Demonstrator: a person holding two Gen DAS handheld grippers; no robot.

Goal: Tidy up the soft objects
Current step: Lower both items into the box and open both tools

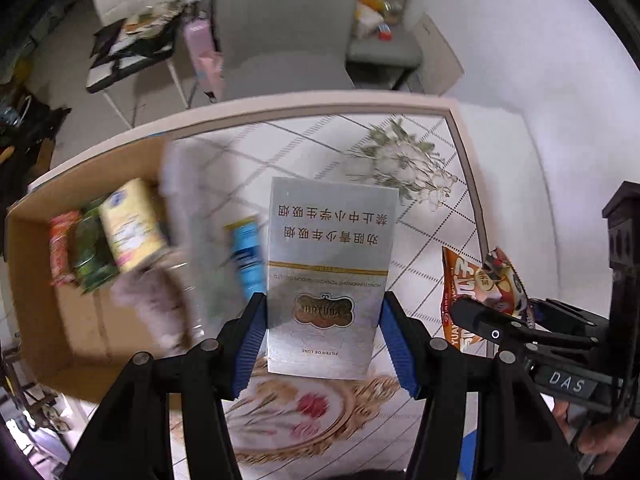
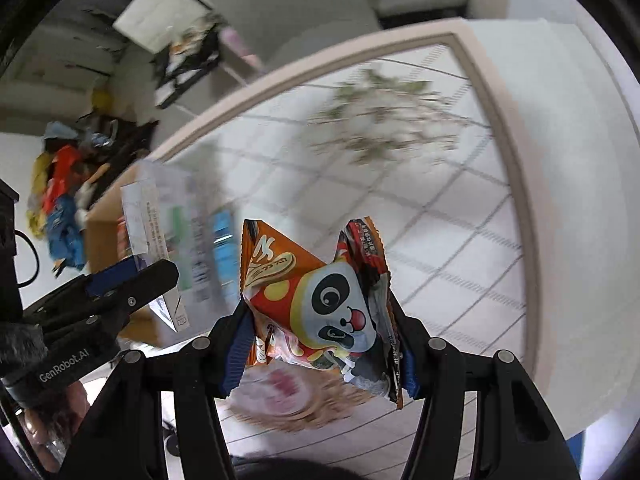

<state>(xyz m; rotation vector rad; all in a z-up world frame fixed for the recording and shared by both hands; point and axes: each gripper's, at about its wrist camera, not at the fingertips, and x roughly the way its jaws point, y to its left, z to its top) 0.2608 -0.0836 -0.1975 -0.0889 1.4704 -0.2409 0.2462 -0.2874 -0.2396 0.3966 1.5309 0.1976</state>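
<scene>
Midway | left gripper (image 1: 323,336) pinching silver pack (image 1: 330,276) | right gripper (image 2: 320,348) pinching panda bag (image 2: 316,300) | several items in box (image 1: 32,280) | both yet to drop

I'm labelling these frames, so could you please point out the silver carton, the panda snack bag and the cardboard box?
silver carton (image 1: 328,280): left wrist view, front face.
panda snack bag (image 2: 340,304): right wrist view, panda face.
cardboard box (image 1: 80,332): left wrist view, inner floor.

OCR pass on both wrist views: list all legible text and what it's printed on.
"FILTER DE LUXE", upside down, on the silver pack held in the left hand-held gripper.
"YUAN", partial, on the orange snack bag held in the right hand-held gripper.
"DAS" on the right one's body.
"GenRobot.AI" on the left one's body.
Chinese lines on both packages: unread. Items in the cardboard box: too blurred.
</scene>
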